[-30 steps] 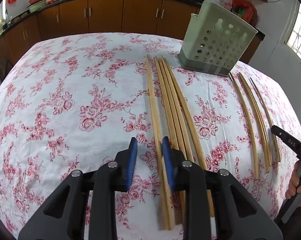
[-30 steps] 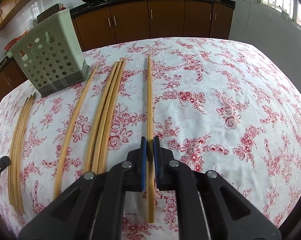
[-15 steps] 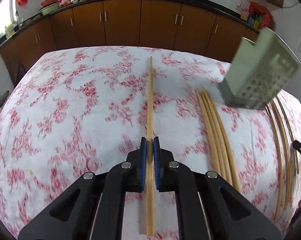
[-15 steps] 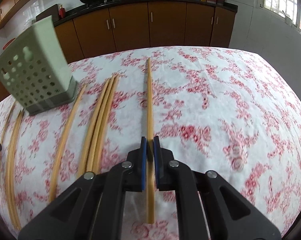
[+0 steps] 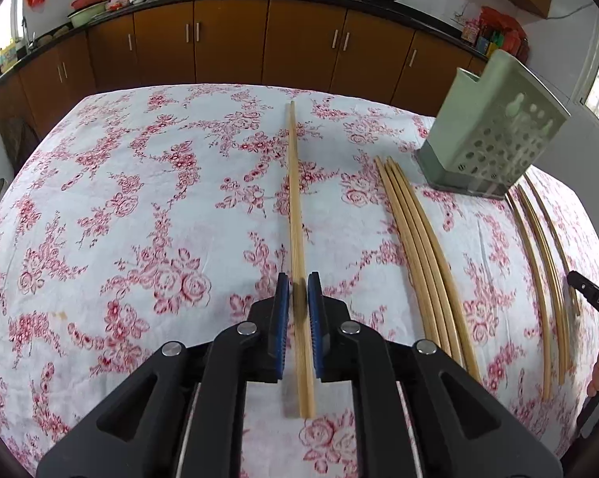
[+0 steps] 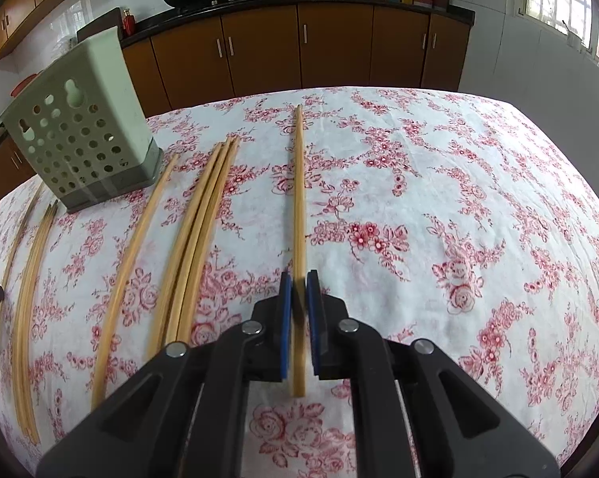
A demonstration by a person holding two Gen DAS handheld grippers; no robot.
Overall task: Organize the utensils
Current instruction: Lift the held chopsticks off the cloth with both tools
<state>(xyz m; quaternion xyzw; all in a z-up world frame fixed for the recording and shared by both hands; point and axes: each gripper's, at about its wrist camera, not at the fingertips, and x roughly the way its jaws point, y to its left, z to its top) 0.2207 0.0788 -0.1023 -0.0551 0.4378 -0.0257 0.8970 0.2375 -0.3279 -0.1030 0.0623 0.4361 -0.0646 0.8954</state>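
Observation:
My left gripper is shut on a wooden chopstick that points away over the floral tablecloth. My right gripper is shut on another wooden chopstick, also pointing away. A pale green perforated utensil holder stands at the table's far side; in the right wrist view it is at the far left. A bundle of several chopsticks lies flat beside the held one, and it shows in the right wrist view too.
More chopsticks lie at the right of the left wrist view, near the other handle. A single chopstick and another group lie left in the right wrist view. Brown kitchen cabinets stand behind the table.
My left gripper closed on a chopstick and lifted it clear of the bundle. My right gripper stays shut on its chopstick and has risen slightly; the holder looks nearer.

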